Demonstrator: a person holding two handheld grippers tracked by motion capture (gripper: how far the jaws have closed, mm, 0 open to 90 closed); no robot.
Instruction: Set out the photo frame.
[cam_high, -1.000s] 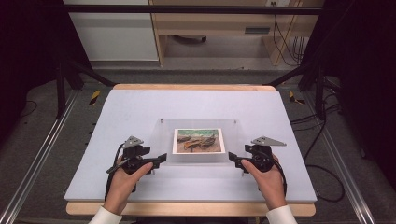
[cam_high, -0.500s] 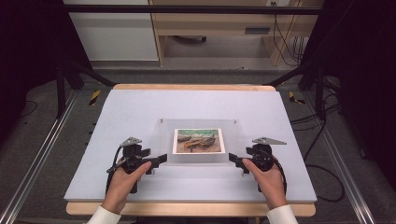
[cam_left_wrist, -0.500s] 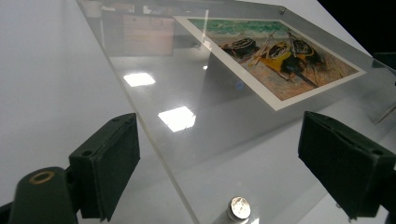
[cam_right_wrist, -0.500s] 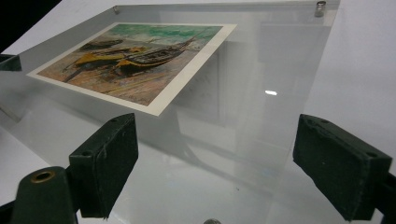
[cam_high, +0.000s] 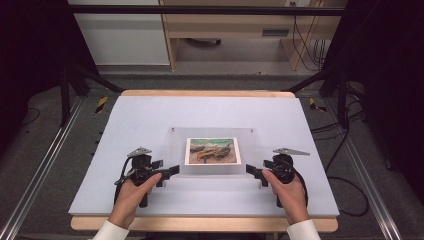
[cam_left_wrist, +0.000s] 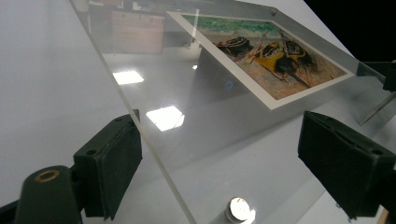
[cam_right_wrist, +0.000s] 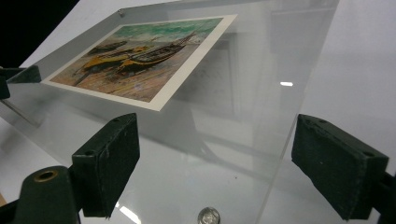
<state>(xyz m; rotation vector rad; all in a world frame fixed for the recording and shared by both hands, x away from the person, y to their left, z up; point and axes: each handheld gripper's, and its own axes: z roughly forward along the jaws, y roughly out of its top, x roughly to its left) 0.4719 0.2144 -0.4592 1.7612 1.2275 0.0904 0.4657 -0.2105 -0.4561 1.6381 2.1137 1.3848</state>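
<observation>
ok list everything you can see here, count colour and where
table: one, pale top on a wood base, middle of the high view
frame: one, clear acrylic, middle of the table, between the two grippers
print: one, boats on a beach in yellow, brown and green with a white border, inside the frame
studs: silver, at the frame's corners, at least four visible
cabinet: one, white, on the floor beyond the table
desk: one, light wood, beyond the table
left gripper: one, black, open, at the frame's near left corner
right gripper: one, black, open, at the frame's near right corner
hands: two, one on each gripper, white cuffs at the bottom edge
</observation>
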